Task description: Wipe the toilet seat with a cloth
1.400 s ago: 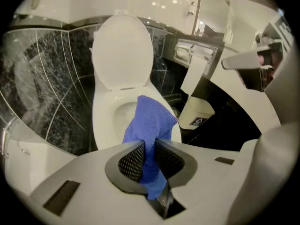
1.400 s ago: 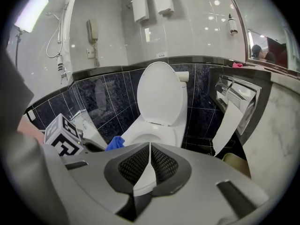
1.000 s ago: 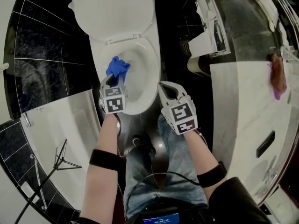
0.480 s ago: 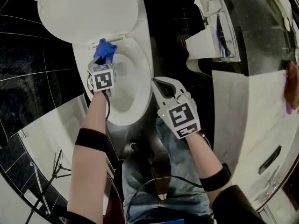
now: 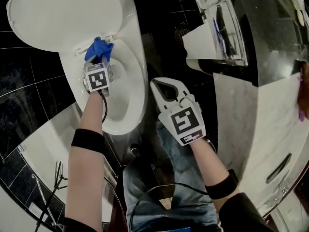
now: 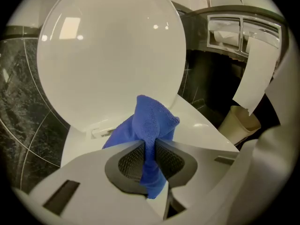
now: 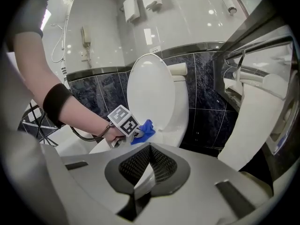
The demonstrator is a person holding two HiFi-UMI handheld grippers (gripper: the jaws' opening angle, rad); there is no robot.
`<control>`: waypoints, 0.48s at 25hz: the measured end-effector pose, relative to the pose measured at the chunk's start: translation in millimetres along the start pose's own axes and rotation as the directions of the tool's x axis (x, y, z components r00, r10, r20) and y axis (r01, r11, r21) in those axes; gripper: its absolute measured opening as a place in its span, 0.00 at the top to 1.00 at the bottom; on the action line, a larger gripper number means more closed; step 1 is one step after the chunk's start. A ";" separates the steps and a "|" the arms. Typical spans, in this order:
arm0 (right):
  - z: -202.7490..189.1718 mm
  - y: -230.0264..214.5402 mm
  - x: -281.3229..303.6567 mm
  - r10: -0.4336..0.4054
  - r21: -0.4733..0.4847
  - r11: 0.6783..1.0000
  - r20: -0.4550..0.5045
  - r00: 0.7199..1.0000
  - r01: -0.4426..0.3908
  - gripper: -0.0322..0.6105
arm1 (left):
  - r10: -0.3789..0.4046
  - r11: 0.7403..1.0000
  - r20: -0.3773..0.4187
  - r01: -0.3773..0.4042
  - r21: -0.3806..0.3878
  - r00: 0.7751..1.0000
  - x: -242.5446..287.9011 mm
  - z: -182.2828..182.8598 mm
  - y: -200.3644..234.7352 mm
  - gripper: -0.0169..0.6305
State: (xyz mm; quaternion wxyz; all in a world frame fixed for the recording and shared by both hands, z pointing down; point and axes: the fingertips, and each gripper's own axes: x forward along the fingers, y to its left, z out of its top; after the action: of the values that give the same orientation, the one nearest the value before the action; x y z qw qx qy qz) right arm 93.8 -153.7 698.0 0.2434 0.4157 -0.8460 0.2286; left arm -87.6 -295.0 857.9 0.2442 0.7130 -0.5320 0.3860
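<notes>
Now: blue cloth (image 6: 152, 121) at the hinge end of the toilet seat (image 5: 139, 86).
Left gripper (image 6: 150, 145) grasps it at the ring's 11 o'clock; the long axis runs toward 5 o'clock. Right gripper (image 7: 149, 153), clenched empty, hangs off at 3 o'clock, farther away.

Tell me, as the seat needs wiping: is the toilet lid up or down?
Up. The lid stands raised behind the blue cloth.
</notes>
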 end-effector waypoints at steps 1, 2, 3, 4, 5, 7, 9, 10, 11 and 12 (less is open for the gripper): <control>0.2 -1.4 -1.1 -0.001 0.002 1.000 -0.001 1.000 0.001 0.92 | -0.020 1.000 0.003 0.020 0.002 1.000 2.6 2.5 -7.7 0.88; 1.1 -2.5 -2.5 -0.003 0.003 1.000 0.000 1.000 0.003 0.92 | -0.047 0.999 0.000 0.047 -0.002 0.999 5.4 4.3 -16.8 0.88; 2.7 -3.7 -3.9 -0.005 0.003 1.000 0.004 1.000 0.005 0.92 | -0.072 0.997 -0.007 0.072 -0.007 0.997 7.9 5.9 -25.7 0.88; 4.9 -5.1 -5.3 -0.007 0.001 1.000 0.010 1.000 0.007 0.92 | -0.090 0.996 -0.013 0.090 -0.010 0.996 10.0 8.2 -33.1 0.88; 7.3 -6.6 -6.7 -0.010 -0.002 1.000 0.018 1.000 0.010 0.92 | -0.101 0.995 -0.015 0.100 -0.011 0.995 11.7 11.0 -38.5 0.88; 10.5 -9.3 -9.7 -0.015 -0.005 1.000 0.028 0.999 0.015 0.92 | -0.092 0.996 -0.018 0.092 -0.006 0.996 12.6 15.8 -41.8 0.88; 10.3 -11.3 -12.7 -0.019 0.002 1.000 0.030 0.999 0.019 0.92 | -0.097 0.995 -0.017 0.098 0.031 0.995 12.1 17.3 -47.2 0.88; 9.5 -11.8 -13.9 -0.022 0.006 1.000 0.028 0.999 0.021 0.92 | -0.116 0.991 -0.019 0.118 0.069 0.993 12.4 16.7 -54.2 0.88; 8.7 -11.8 -14.5 -0.024 0.008 1.000 0.028 0.999 0.024 0.92 | -0.136 0.984 -0.023 0.137 0.114 0.990 12.8 15.4 -61.5 0.88; 8.0 -11.3 -14.7 -0.026 0.008 1.000 0.028 0.999 0.026 0.92 | -0.153 0.975 -0.029 0.156 0.159 0.988 12.8 13.9 -68.6 0.88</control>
State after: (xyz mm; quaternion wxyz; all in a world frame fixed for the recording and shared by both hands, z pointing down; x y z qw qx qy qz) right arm 109.1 -155.8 685.0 0.2330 0.4308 -0.8428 0.2229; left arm -16.9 -291.3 864.5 0.2195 0.7662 -0.4400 0.4137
